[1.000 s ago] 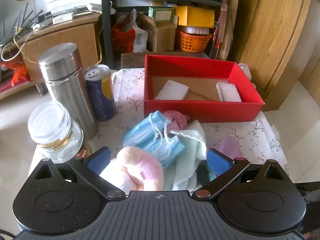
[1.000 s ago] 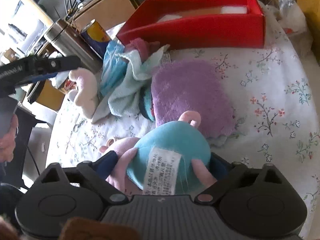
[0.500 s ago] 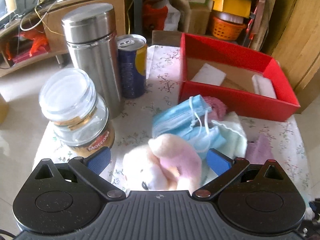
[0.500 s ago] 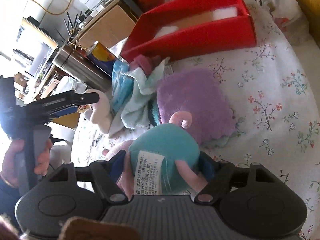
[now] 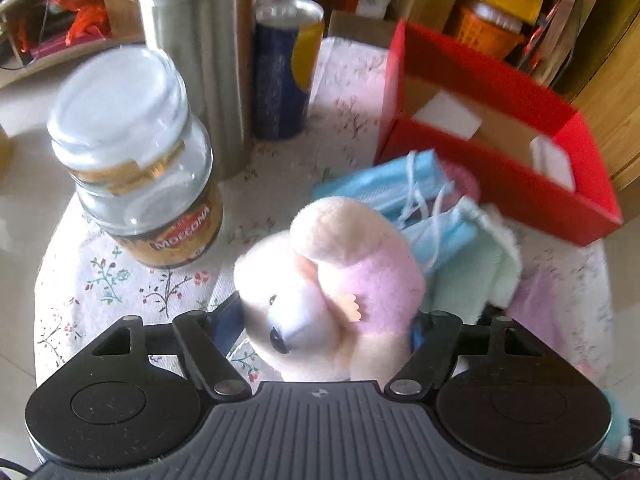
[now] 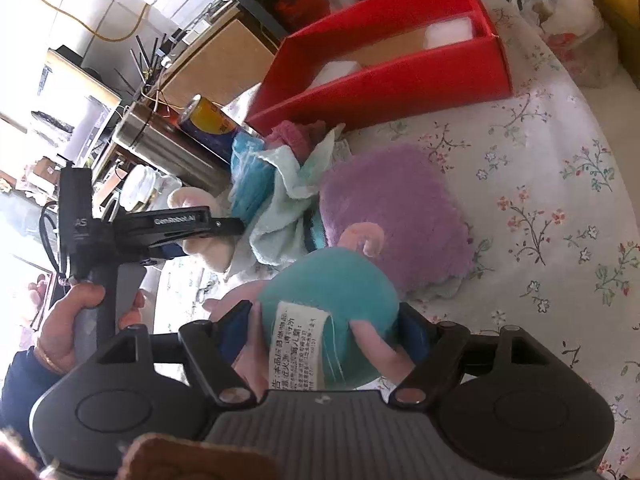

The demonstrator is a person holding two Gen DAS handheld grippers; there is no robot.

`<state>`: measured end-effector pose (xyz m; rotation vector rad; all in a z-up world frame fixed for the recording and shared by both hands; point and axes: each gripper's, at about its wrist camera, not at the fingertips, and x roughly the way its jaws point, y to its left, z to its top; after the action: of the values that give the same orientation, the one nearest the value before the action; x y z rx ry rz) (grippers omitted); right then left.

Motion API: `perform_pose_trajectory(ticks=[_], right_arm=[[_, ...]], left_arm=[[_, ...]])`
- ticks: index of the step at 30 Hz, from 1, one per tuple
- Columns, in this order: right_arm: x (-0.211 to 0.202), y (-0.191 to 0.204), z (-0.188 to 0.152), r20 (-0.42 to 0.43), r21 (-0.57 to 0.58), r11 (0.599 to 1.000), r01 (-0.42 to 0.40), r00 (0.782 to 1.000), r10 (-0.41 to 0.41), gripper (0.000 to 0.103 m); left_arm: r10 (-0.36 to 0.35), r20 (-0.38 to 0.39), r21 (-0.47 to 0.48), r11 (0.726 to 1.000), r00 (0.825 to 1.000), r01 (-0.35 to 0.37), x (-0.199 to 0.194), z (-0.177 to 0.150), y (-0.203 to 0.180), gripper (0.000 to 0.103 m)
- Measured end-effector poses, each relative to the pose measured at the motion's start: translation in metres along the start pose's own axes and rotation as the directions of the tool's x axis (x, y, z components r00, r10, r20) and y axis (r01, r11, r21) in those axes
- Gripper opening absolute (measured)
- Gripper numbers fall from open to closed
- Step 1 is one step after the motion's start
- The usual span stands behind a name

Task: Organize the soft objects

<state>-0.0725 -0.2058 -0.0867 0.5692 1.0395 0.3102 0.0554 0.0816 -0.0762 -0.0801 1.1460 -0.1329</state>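
My left gripper (image 5: 324, 326) is shut on a pink and white plush toy (image 5: 332, 284) and holds it above the floral tablecloth; it also shows in the right wrist view (image 6: 208, 232). My right gripper (image 6: 324, 328) is shut on a teal and pink plush toy (image 6: 328, 300) with a white label. Blue face masks (image 5: 404, 192), a pale green towel (image 5: 472, 268), a pink cloth (image 6: 294, 136) and a purple fluffy cloth (image 6: 392, 208) lie piled in front of the red box (image 5: 500, 184), which holds white sponges (image 5: 448, 118).
A glass Moccona jar (image 5: 140, 168), a steel flask (image 5: 196, 56) and a blue and yellow can (image 5: 284, 68) stand at the table's left. Shelves with boxes and a wooden cabinet (image 5: 608, 64) lie beyond. The table edge (image 6: 600, 128) curves at right.
My left gripper closed on the pink and white plush toy and lifted it, shifting left toward the jar. My right gripper, holding the teal toy, rose and pulled back a little.
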Motion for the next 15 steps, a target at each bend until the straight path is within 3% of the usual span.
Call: perform_pose_trajectory(ticks=[15], right_arm=[[-0.017,-0.002,0.012,0.071,0.037,0.999,-0.023,0.997,0.021,0.048]], left_arm=[[-0.092,0.098,-0.034,0.995,0.991,0.096,-0.054,-0.002,0.007,0.074]])
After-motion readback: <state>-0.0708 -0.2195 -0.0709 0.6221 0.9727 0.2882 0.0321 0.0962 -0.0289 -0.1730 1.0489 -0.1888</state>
